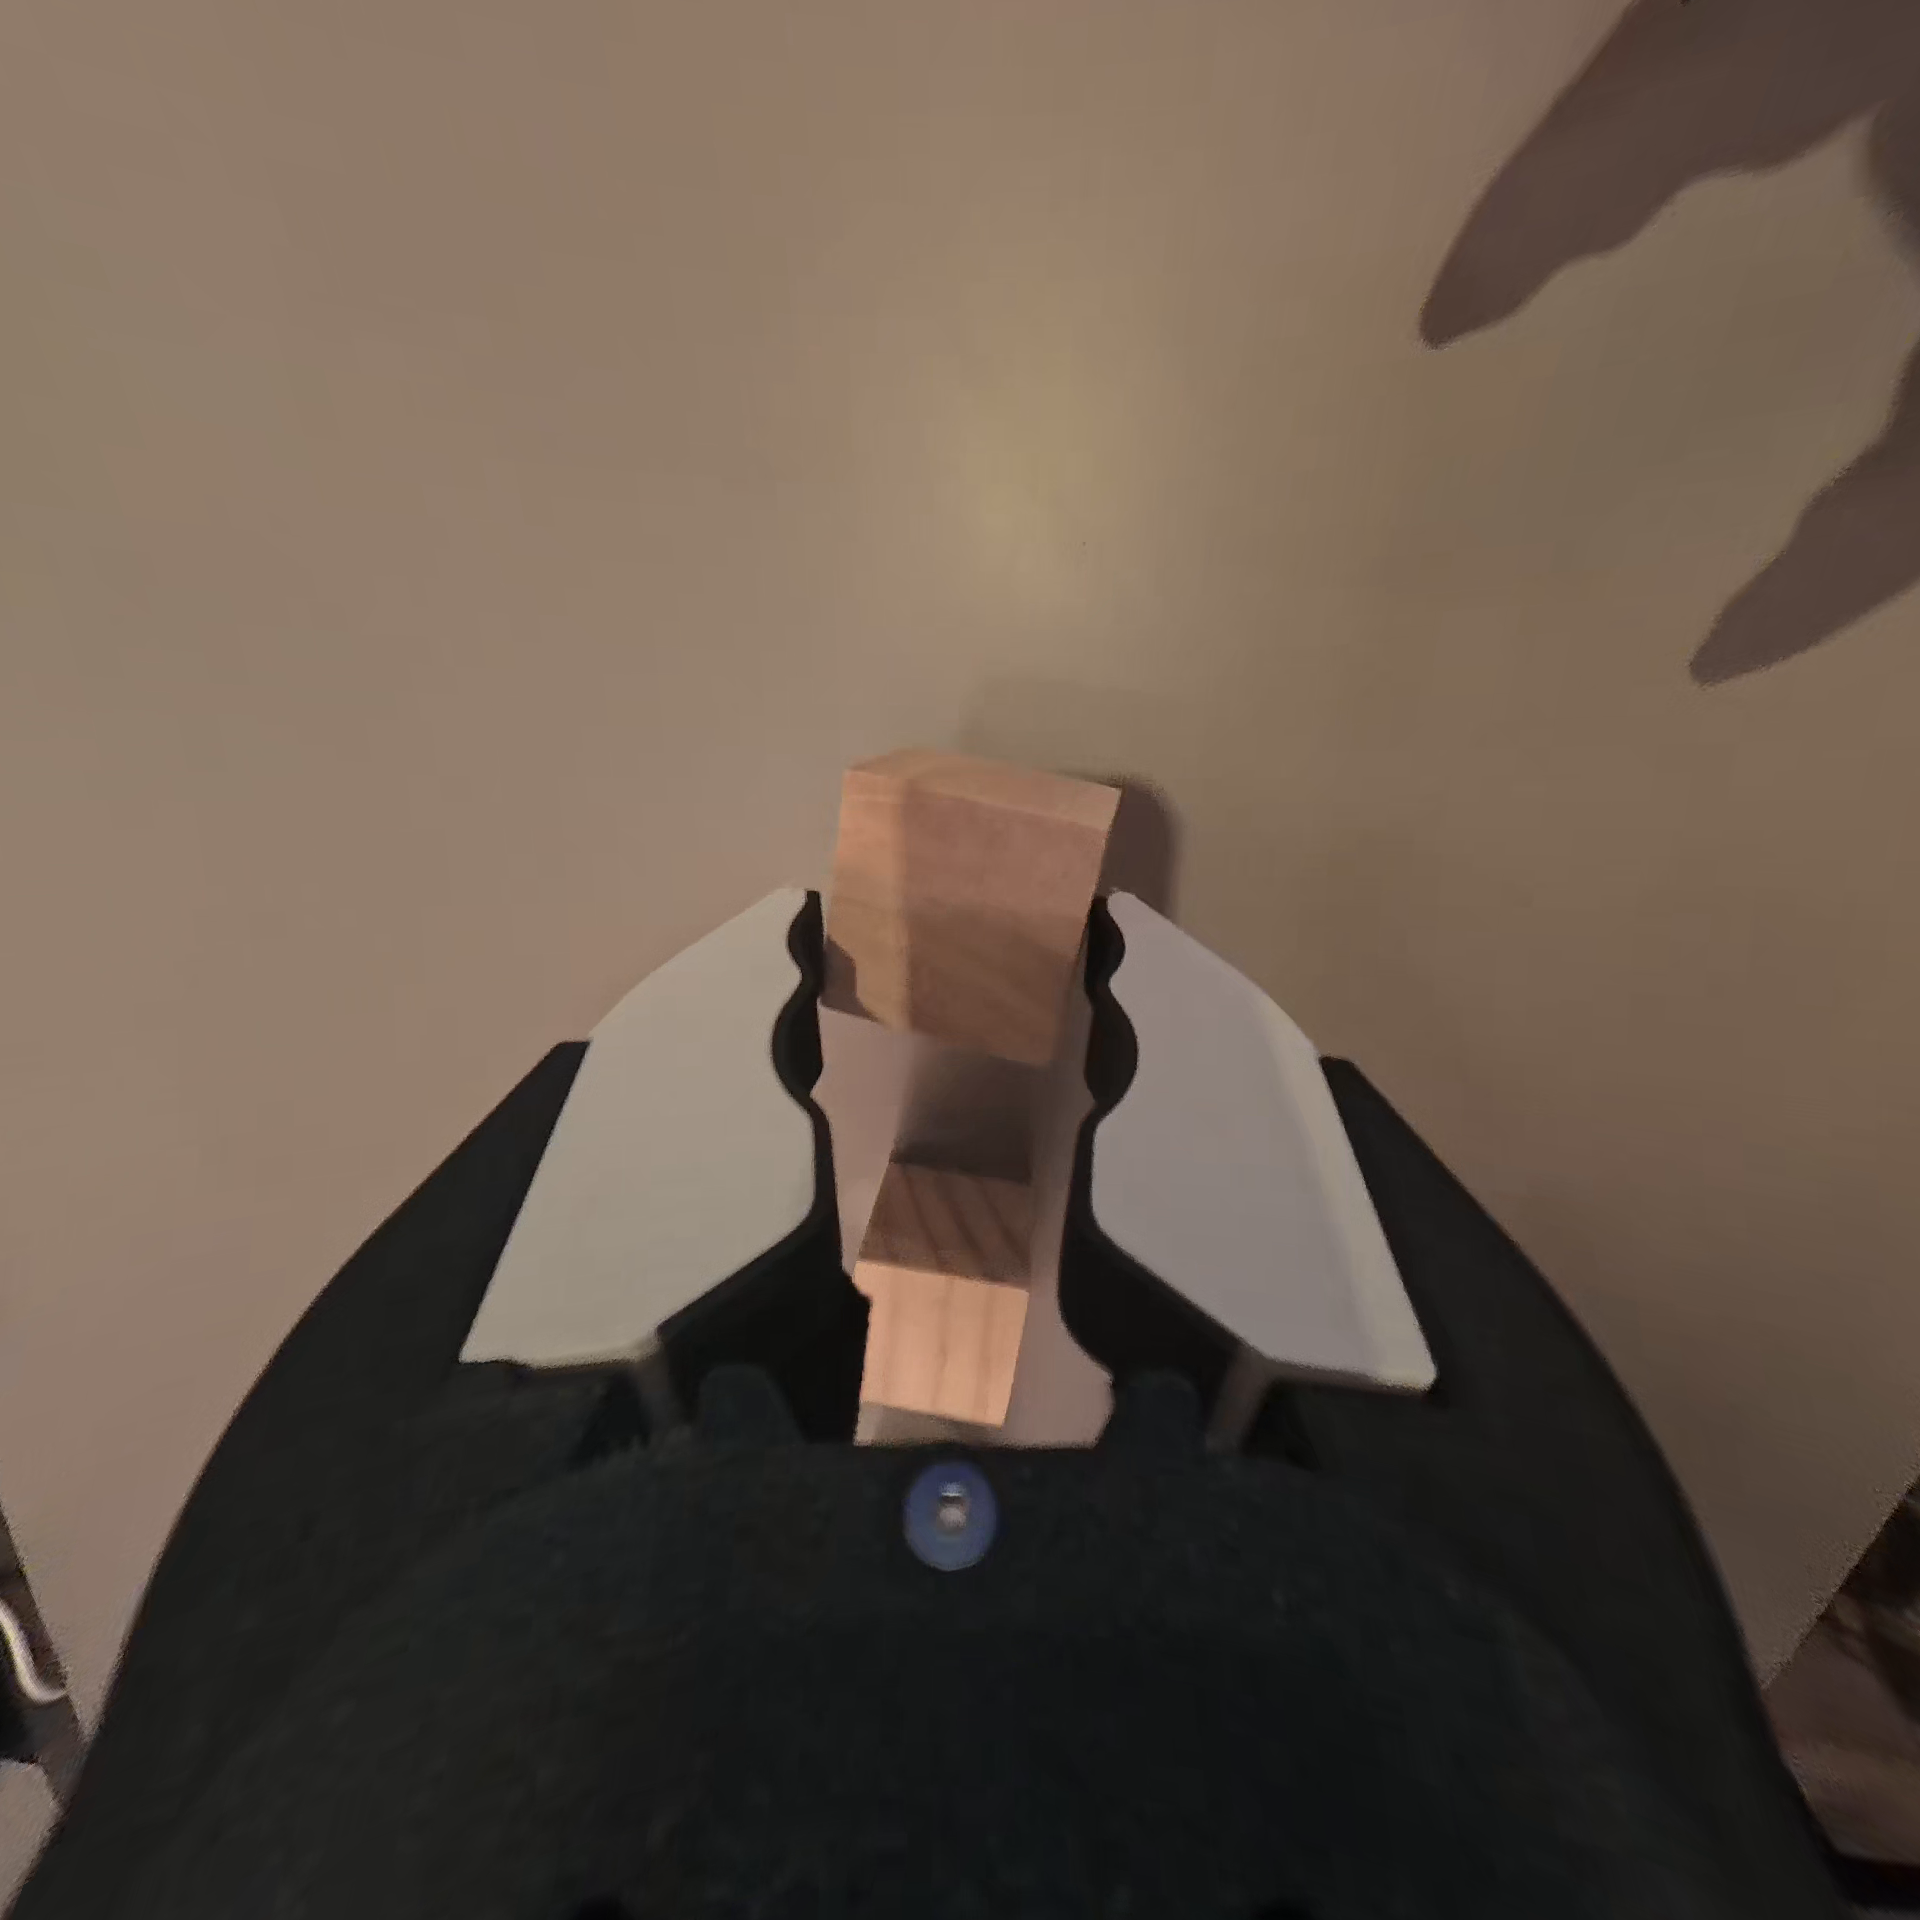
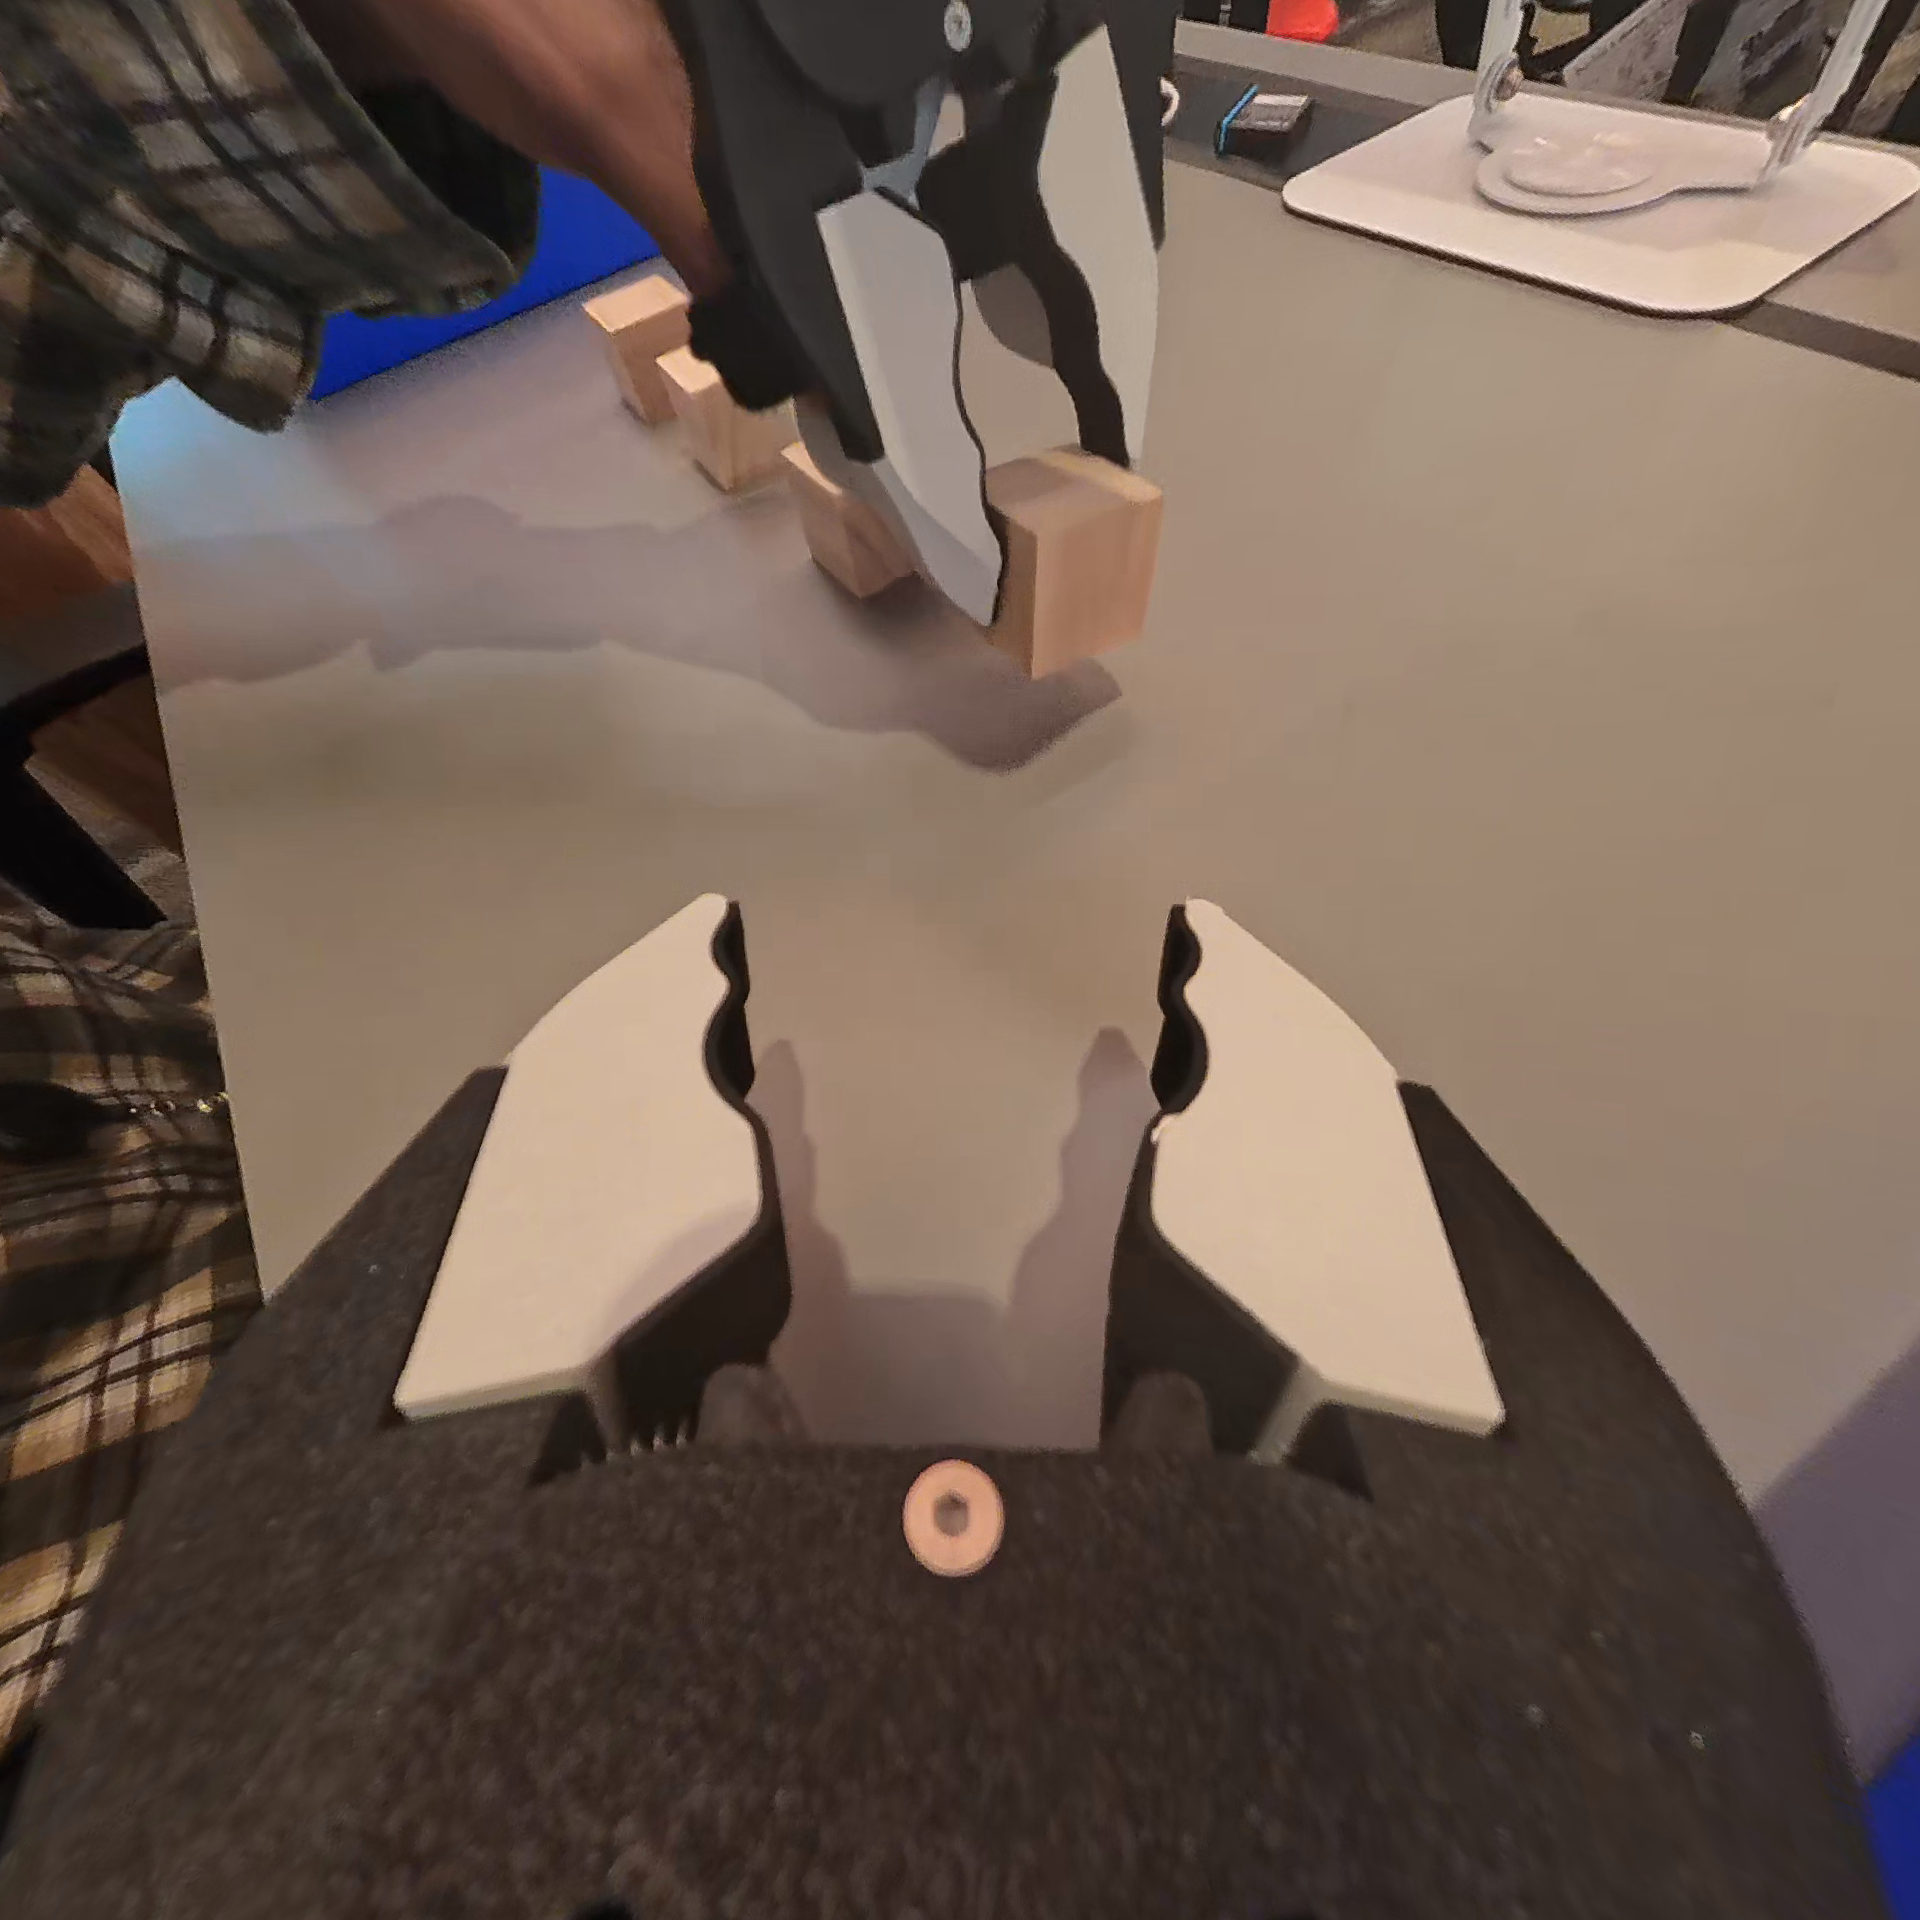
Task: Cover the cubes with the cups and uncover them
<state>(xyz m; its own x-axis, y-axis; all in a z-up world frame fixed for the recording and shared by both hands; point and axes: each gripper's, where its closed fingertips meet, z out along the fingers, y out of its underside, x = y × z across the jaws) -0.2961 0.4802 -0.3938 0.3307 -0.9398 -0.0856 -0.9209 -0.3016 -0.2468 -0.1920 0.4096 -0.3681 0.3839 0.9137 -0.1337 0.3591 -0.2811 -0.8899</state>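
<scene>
My left gripper (image 1: 956, 914) is shut on a light wooden cube (image 1: 966, 894) and holds it just above the grey table (image 1: 520, 520). A second cube (image 1: 940, 1340) lies on the table below, seen between the fingers. In the right wrist view the left gripper (image 2: 1049, 530) points down with the held cube (image 2: 1091, 561) at the near end of a row of three more cubes (image 2: 717, 416). My right gripper (image 2: 956, 935) is open and empty, low over bare table nearer the front. No cups are in view.
A white mat (image 2: 1600, 208) with a clear stand sits at the back right, with a small dark box (image 2: 1262, 120) beside it. A person's plaid sleeve (image 2: 187, 187) is at the upper left. The table's left edge (image 2: 156, 644) runs close to the cubes.
</scene>
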